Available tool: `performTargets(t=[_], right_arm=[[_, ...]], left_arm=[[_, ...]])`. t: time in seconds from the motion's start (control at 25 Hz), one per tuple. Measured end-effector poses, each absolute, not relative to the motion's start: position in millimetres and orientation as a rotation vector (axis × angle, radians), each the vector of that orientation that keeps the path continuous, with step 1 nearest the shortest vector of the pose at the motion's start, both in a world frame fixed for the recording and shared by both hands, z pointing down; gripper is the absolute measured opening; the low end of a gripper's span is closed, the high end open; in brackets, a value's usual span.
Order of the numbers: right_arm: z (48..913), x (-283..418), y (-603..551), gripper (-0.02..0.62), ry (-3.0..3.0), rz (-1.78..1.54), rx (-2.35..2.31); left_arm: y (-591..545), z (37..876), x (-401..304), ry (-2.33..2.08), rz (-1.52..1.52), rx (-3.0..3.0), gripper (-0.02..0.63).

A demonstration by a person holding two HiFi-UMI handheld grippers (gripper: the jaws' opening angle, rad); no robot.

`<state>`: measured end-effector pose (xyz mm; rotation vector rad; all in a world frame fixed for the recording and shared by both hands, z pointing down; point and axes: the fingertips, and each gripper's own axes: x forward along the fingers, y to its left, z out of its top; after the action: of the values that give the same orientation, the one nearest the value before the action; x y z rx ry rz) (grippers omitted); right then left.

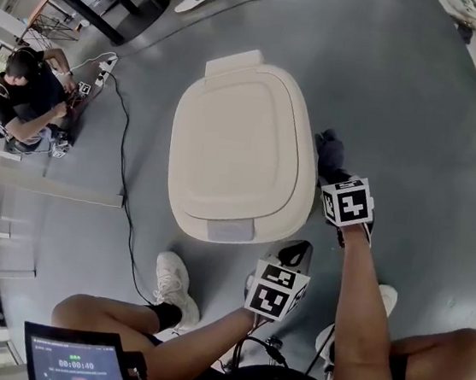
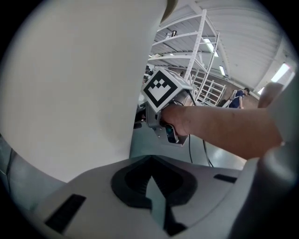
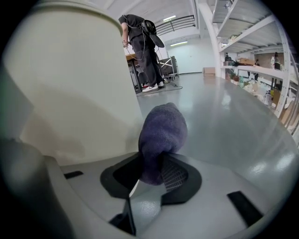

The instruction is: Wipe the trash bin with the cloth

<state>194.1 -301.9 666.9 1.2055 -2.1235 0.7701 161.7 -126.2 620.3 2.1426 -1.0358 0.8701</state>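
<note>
Trash bin (image 1: 303, 206) sits mid-frame in head view on grey floor (image 1: 421, 104): cream, lid (image 1: 236, 137) shut. R gripper (image 1: 336, 180) is at the bin's right side, jaws clamped on the cloth (image 1: 329, 149), which is dark purple, bunched and sticks out past the tips. R gripper view shows it pinched between the jaws w/ the free end up beside the bin wall. Cloth is right by the wall below the lid rim; can't tell if it's actually touching. L gripper (image 1: 295, 254) is near the bin's front-right corner, closer to the operator than R. Its jaws are together w/ nothing between them per L gripper view, and the bin wall fills the left half of that view, very close. Same view also catches R's marker cube (image 2: 161, 91) and the hand (image 2: 180, 119) holding it, w/ white shelving (image 2: 196, 51) behind. Bkgd: black cable (image 1: 122, 188) runs along the floor left of the bin, seated person (image 1: 29, 99) far left. R gripper view has a standing person (image 3: 140, 42) beyond the bin and shelves (image 3: 252, 46) w/ boxes along the right. Operator's white shoe (image 1: 175, 285) is just front-left of the bin; tablet (image 1: 78, 367) w/ a timer screen at bottom-left by the knee.
</note>
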Motion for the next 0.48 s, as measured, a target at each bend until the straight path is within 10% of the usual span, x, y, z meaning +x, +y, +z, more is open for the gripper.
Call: performTargets(t=[0.48], right_arm=[[655.3,196.5,-211.7,0.109,-1.956,0.776,1.366]], left_arm=[[-77.8,587.7,101.3,-0.969,0.842,2.227,-0.002]])
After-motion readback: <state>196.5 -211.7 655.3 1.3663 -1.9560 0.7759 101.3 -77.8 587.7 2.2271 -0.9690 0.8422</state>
